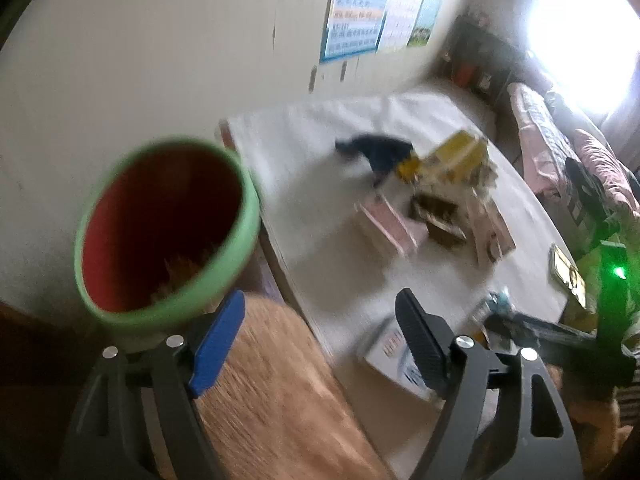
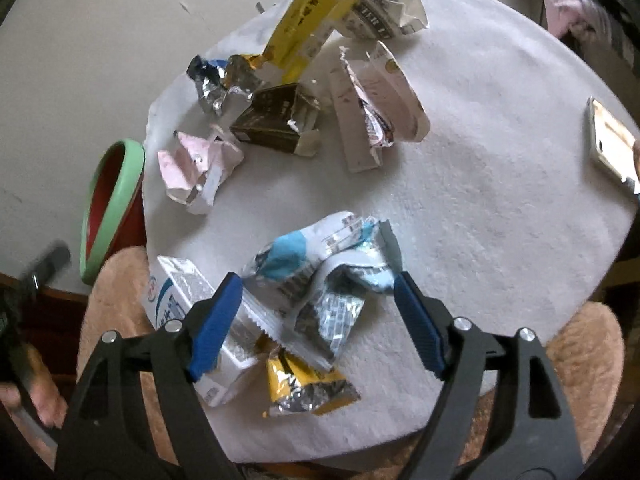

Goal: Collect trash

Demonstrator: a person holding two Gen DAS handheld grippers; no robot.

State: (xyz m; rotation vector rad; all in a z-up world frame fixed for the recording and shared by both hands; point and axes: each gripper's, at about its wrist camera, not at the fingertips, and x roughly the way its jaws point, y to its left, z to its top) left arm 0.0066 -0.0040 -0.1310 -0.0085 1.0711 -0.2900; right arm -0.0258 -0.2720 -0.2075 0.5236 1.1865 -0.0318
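Pale wall [image 1: 160, 60], glaring window [image 1: 580, 36]

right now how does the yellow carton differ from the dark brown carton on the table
The yellow carton is long and slim, lying at the far side of the table; the dark brown carton is shorter and squatter, nearer the middle. The yellow one is bright with dark print; the brown one is nearly black with torn pale flaps hanging open. Both are empty, opened packaging lying on the white tablecloth.

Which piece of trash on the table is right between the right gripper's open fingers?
The crumpled blue and white wrapper, lying between the right gripper fingers; the other wrappers and boxes lie farther off.
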